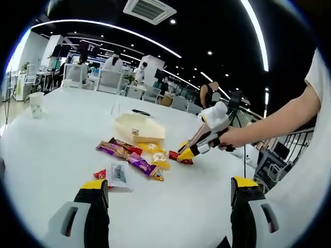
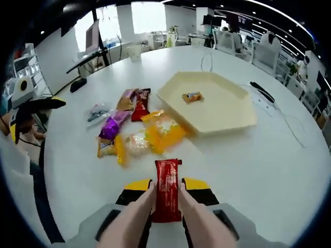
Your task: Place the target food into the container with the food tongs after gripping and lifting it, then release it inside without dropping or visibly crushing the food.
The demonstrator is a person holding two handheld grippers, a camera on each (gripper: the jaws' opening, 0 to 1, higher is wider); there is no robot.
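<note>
Your right gripper (image 2: pixel 166 192) is clamped on a red packet (image 2: pixel 167 188) just above the white table (image 2: pixel 248 165); your left gripper (image 1: pixel 168 194) hangs with jaws spread wide. Beyond lie scattered snack packets (image 2: pixel 137 137); farther, the cream tray (image 2: pixel 209 106) holds one small wrapped snack (image 2: pixel 192 96); an office with desks lies behind.

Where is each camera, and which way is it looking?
Left gripper view: rides on the left gripper, jaws open above the white table, facing the tray; the right gripper and a hand enter from the right.
Right gripper view: rides on the right gripper, shut on a red packet, facing the tray.
Both share the tray, the snack pile and the table.
</note>
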